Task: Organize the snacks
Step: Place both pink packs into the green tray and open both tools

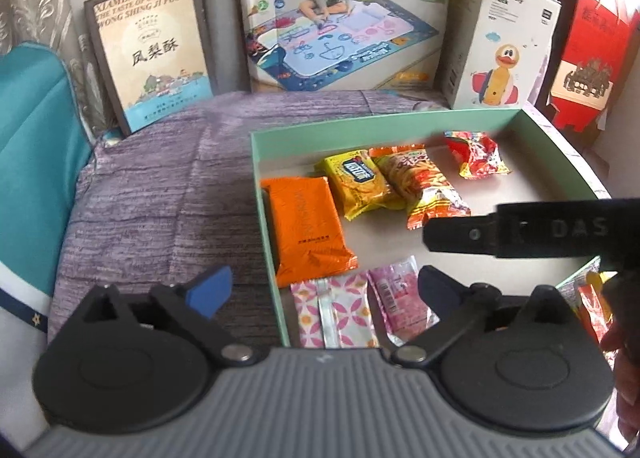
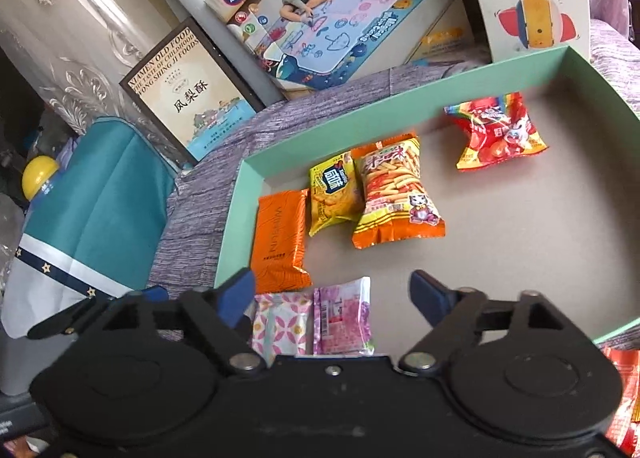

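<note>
Both wrist cams look down and forward at close range into the shallow mint-green cardboard tray (image 1: 344, 123) (image 2: 340, 126) on the purple cloth. The left cam sits level over the tray's left wall; the right cam is tilted, more over the middle.

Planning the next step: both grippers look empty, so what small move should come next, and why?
Probably swing the open right gripper right toward the loose orange packets outside the green box's near wall; six snacks already lie inside, and both grippers are empty.
</note>
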`<state>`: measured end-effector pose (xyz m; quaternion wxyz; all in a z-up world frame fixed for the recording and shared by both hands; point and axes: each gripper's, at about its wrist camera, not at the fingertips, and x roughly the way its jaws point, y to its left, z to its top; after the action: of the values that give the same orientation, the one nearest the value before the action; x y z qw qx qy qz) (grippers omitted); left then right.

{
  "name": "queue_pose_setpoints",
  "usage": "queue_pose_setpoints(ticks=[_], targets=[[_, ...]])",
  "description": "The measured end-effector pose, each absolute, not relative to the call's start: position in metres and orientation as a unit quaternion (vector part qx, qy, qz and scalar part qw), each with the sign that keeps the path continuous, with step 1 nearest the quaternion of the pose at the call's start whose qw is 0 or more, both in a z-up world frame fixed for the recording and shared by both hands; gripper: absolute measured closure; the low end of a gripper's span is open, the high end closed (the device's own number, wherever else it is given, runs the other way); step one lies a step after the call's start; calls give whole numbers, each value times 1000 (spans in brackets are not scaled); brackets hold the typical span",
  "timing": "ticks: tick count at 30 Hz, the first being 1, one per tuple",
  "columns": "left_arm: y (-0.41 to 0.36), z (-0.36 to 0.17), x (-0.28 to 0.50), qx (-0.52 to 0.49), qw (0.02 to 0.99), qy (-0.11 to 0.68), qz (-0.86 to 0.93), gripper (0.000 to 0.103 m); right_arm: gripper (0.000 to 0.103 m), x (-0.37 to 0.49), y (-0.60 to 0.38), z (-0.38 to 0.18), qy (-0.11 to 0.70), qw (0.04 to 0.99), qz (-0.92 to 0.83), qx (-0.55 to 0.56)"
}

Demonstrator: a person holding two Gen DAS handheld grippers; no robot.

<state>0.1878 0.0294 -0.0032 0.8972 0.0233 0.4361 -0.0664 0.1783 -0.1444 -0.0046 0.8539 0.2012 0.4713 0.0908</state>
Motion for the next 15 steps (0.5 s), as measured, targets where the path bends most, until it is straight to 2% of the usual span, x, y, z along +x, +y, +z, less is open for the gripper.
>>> queue_pose_setpoints(ticks=[4, 15], targets=[[34, -2, 181, 14, 896, 440, -60, 0, 2, 170, -145, 2, 467, 859, 88, 192], [35, 6, 151, 10, 894, 445, -58, 0, 0, 138, -145, 24, 456, 866, 92, 183]])
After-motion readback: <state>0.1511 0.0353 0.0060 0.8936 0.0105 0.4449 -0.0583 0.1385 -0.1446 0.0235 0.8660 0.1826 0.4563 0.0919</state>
